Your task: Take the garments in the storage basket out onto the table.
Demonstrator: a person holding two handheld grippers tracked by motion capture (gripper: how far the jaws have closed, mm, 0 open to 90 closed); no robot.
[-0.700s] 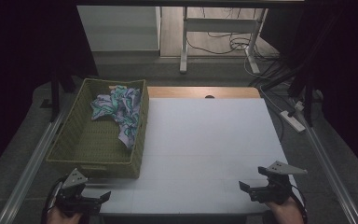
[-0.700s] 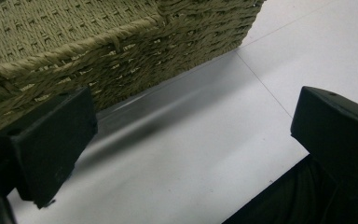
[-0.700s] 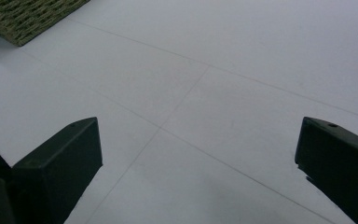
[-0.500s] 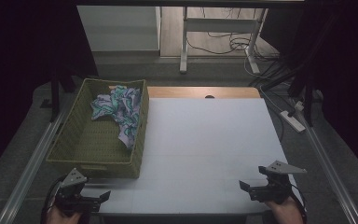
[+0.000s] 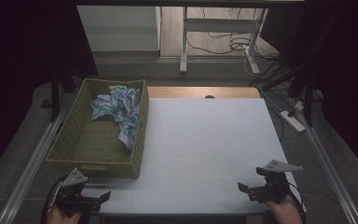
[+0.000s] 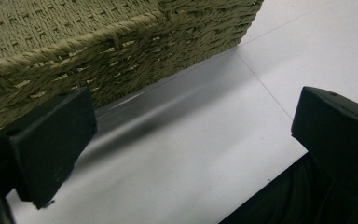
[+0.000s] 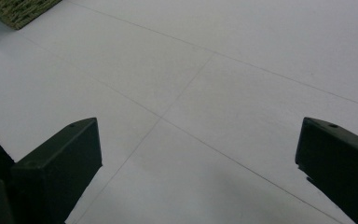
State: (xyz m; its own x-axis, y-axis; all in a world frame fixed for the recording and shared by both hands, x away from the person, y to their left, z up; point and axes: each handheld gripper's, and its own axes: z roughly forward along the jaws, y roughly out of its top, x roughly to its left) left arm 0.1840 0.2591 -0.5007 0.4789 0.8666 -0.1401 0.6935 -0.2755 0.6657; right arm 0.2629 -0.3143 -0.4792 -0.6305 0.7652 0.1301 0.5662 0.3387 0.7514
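Nothing moved: left claw (image 5: 103,196) by basket (image 5: 93,161), right claw (image 5: 243,188) over table (image 5: 205,140), both spread, empty.

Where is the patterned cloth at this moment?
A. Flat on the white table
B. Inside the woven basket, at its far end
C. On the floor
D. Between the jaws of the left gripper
B: the patterned cloth lies crumpled inside the woven basket, toward its far right corner.
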